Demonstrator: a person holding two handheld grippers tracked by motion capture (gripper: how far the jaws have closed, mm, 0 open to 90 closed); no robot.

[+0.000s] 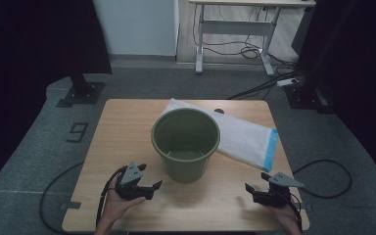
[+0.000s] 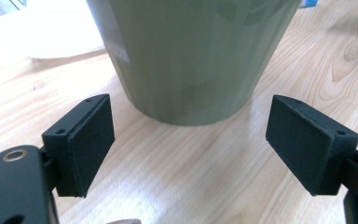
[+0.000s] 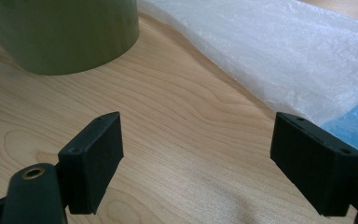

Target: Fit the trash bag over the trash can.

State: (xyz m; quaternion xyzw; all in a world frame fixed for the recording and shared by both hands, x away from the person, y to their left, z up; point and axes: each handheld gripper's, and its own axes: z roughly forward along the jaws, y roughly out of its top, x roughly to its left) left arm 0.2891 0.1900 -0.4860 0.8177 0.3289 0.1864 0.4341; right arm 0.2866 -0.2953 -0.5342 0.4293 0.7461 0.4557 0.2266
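The green bucket point(image 1: 186, 144) stands upright and empty near the middle of the wooden surface point(image 1: 122, 127). Behind it and to its right a white bag point(image 1: 242, 132) with a blue end lies flat, reaching toward the right edge; the bucket's rim hides part of it. The left claw point(image 1: 152, 189), held in a hand point(image 1: 112, 205) near the front edge, points at the bucket's base from just beside it, its jaws spread wide with nothing between them. The right claw point(image 1: 252, 192) sits by the front right corner, near the bag's blue end, its jaws likewise wide and empty.
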